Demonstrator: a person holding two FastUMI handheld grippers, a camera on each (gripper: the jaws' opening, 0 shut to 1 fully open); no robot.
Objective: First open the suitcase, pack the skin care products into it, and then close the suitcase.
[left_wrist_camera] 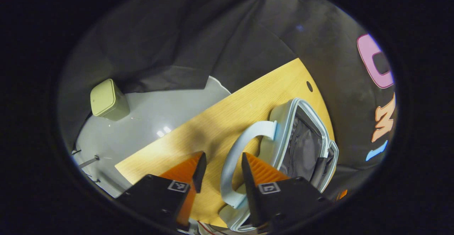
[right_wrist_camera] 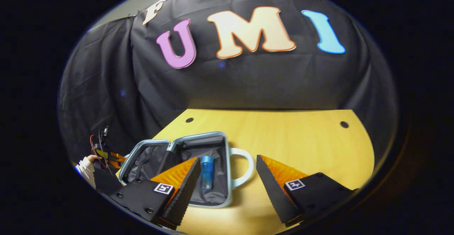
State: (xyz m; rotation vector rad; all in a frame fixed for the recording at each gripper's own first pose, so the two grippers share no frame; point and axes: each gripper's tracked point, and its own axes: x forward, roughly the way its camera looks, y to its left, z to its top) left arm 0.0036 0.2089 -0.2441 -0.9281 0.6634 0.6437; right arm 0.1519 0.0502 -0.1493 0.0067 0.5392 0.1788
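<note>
A pale blue suitcase (right_wrist_camera: 227, 171) lies open on the wooden table, both halves showing grey lining. A blue bottle (right_wrist_camera: 206, 173) rests in the half that carries the handle (right_wrist_camera: 246, 167). My right gripper (right_wrist_camera: 228, 160) hovers open over that half and the handle, holding nothing. In the left gripper view the suitcase (left_wrist_camera: 283, 121) shows its grey lining beside my fingers. Its looped handle (left_wrist_camera: 228, 164) runs through the gap of my open left gripper (left_wrist_camera: 223, 157), and neither finger presses on it. In the right gripper view the left gripper (right_wrist_camera: 112, 158) sits at the suitcase's far side.
A hand in a white sleeve (right_wrist_camera: 85, 165) holds the left gripper by the table's left edge. The wooden table (right_wrist_camera: 301, 142) stretches to the right, with small round holes (right_wrist_camera: 344, 124) near its back. A green bin (left_wrist_camera: 108, 102) stands on the grey floor beyond the table.
</note>
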